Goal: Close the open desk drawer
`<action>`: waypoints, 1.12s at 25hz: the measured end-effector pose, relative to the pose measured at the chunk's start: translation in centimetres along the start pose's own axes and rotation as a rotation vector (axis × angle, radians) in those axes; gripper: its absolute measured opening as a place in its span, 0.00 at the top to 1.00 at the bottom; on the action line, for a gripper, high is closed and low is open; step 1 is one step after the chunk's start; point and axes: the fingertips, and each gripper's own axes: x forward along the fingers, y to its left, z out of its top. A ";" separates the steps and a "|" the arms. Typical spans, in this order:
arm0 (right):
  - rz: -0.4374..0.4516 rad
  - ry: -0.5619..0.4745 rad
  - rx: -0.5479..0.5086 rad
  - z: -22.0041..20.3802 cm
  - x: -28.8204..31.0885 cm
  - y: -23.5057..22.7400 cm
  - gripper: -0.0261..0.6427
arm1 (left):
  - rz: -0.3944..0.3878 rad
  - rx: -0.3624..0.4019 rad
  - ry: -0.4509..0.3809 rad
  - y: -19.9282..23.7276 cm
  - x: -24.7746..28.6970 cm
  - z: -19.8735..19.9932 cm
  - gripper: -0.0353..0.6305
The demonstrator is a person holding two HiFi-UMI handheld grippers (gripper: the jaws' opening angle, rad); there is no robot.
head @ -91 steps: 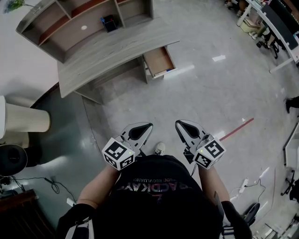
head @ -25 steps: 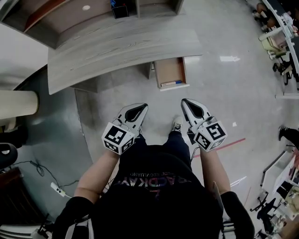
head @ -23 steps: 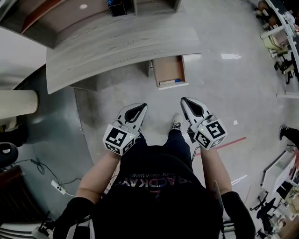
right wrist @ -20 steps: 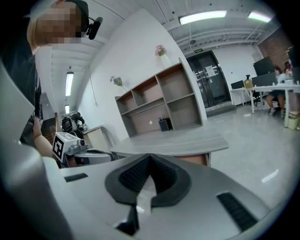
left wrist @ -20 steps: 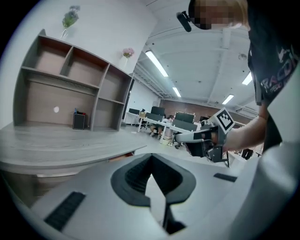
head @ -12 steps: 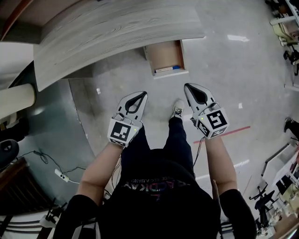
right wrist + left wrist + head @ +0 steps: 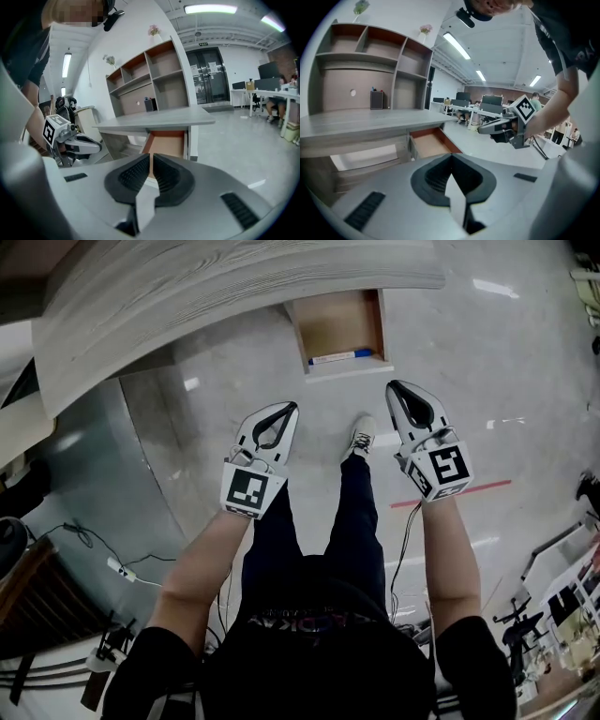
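The desk drawer stands pulled out from under the grey wood desk, its brown inside showing with a blue and white pen at its front. Both grippers hang in the air short of the drawer front. My left gripper is shut and empty, below and left of the drawer. My right gripper is shut and empty, below and right of it. In the left gripper view the drawer lies ahead of the shut jaws, with the right gripper off to the right. In the right gripper view the drawer is straight ahead.
The person's shoe and legs stand between the grippers on the glossy floor. A red floor line runs at the right. Cables and a power strip lie at the left. A shelf unit rises on the desk.
The person has stepped closer to the desk, so the drawer now lies nearer to both grippers. Both grippers have sunk lower and stayed shut.
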 end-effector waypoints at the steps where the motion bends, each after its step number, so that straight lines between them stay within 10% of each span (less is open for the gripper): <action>1: -0.007 0.006 -0.002 -0.6 0.2 -0.7 0.93 | 0.007 -0.001 0.001 0.2 0.6 -0.5 0.93; 7: -0.038 0.072 -0.016 -5.1 0.4 -4.2 0.77 | 0.042 0.019 0.006 0.7 3.0 -3.1 0.91; 12: -0.003 0.203 -0.178 -9.5 2.3 -5.6 0.66 | 0.085 0.017 0.044 1.1 4.4 -6.4 0.69; 28: 0.090 0.315 -0.314 -14.6 10.5 -8.2 0.62 | 0.135 0.027 0.081 3.3 11.6 -12.7 0.59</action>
